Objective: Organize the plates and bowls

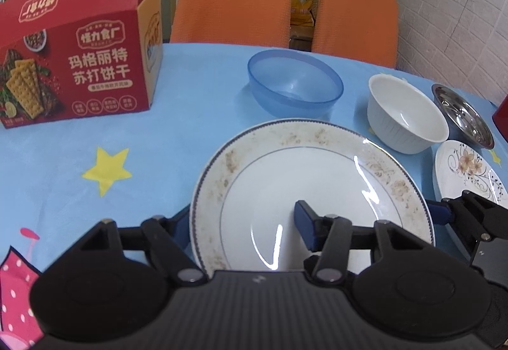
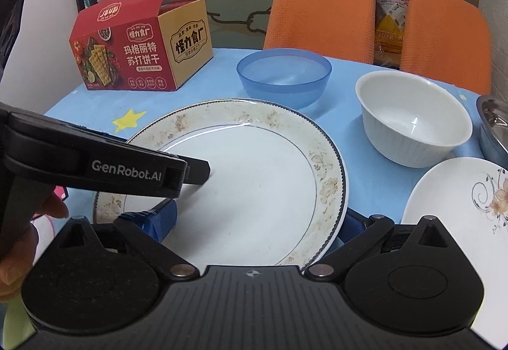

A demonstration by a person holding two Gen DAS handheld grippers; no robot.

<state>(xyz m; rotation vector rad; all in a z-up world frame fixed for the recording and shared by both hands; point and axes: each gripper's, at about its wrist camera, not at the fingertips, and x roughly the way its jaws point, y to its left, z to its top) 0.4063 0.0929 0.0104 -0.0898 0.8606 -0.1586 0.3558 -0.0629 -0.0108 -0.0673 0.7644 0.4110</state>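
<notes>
Both grippers are at the big plate [image 1: 312, 188], which sits near the front of the table [image 1: 177, 140] on its blue star-print cloth. The left gripper [image 1: 244, 223] straddles the plate's left rim, one blue finger [image 1: 304, 224] lying over the white centre and the other tucked down outside the edge; whether it is actually pinching the rim I cannot tell. The right gripper [image 2: 254, 219] does the same on the right rim, one finger [image 2: 162, 219] over the plate and the other below the edge, grip equally unclear. The plate looks like glazed china: stiff, fairly heavy, glossy enough to slip, and likely to chip if knocked. The broad flat rim seems the sensible place to hold it, from opposite sides and kept level. Room is tight on the right, where a white bowl [image 2: 416, 121] sits just beside the plate and a flowered plate [image 2: 457, 194] lies near its front right edge, with a steel bowl [image 1: 463, 115] further out. A blue bowl [image 1: 295, 83] stands just behind. The left has more bare cloth before the biscuit box [image 1: 76, 64].
</notes>
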